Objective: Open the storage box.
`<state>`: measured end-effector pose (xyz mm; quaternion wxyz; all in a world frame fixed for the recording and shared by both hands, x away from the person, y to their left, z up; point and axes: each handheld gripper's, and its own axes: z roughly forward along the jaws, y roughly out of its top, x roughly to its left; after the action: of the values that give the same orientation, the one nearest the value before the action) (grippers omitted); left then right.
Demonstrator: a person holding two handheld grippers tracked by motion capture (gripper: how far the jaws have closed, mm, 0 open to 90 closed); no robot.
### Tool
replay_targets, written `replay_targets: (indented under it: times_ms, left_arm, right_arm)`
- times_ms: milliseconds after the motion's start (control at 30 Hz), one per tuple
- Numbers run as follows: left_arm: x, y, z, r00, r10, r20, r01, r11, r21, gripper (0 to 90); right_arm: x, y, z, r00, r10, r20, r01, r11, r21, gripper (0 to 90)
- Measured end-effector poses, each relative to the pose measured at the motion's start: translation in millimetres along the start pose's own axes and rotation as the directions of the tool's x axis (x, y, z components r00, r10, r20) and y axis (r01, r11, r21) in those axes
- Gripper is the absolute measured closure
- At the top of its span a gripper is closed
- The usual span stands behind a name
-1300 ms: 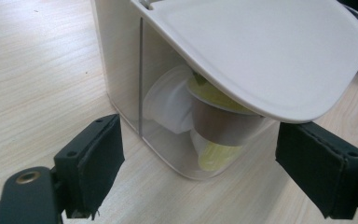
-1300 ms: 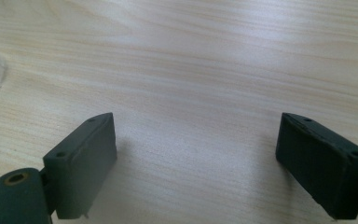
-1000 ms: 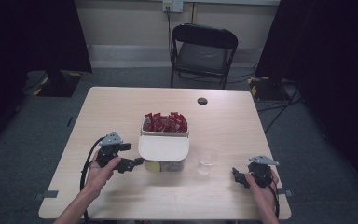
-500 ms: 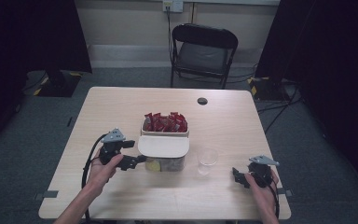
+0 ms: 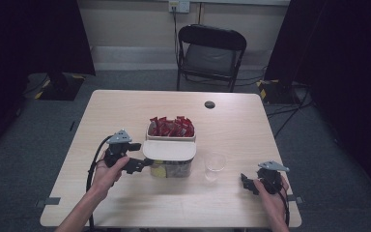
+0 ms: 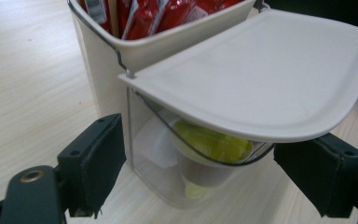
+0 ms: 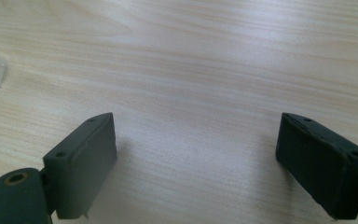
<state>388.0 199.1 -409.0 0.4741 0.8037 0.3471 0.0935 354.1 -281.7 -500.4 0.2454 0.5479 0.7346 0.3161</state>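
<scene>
Beside the left claw (image 6: 198, 179), spread wide, stands a clear plastic box (image 6: 186, 163), seemingly untouched, smooth cream lid (image 6: 261, 79).

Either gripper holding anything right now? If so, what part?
Nothing is held. The left gripper has open jaws either side of the clear container under its white lid, pads not touching. The right gripper is open over bare table.

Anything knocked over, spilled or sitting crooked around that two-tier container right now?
Nothing stands out. The two-tier container stands upright, its white lid level over the clear lower compartment, red packets inside the upper tray, clear cup upright beside it.
</scene>
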Motion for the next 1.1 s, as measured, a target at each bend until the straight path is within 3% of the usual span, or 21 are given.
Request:
replay_targets:
  times_ms: [100,167,433,600,933,1100]
  left_arm:
    - [1.4,5.5,-1.3,0.9998,0.017,-0.005,-0.017,0.9998,0.008,15.7]
    - [2.4,7.3,-1.8,1.0000,0.008,-0.003,-0.008,0.9998,-0.016,15.8]
    - [5.1,14.5,-2.5,0.9998,0.017,-0.012,-0.017,0.9996,-0.020,16.2]
    - [6.7,17.9,-3.2,1.0000,0.001,-0.002,-0.001,0.9996,-0.029,16.0]
    - [9.5,28.0,-3.2,1.0000,0.007,-0.004,-0.007,0.9998,-0.020,15.8]
    - [12.3,30.3,-2.4,0.9999,-0.014,0.010,0.014,0.9992,-0.038,15.6]
  right_arm:
    - [0.0,0.0,0.0,1.0000,0.000,0.000,0.000,1.0000,0.000,11.7]
    - [0.0,0.0,0.0,1.0000,0.000,0.000,0.000,1.0000,0.000,11.7]
    - [0.0,0.0,0.0,1.0000,0.000,0.000,0.000,1.0000,0.000,11.7]
    - [0.0,0.0,0.1,1.0000,0.000,0.000,0.000,1.0000,0.000,11.6]
    - [0.0,0.1,0.1,1.0000,0.000,-0.001,0.000,1.0000,0.000,11.7]
    - [-0.1,0.1,0.1,1.0000,-0.001,-0.001,0.001,1.0000,0.000,11.7]
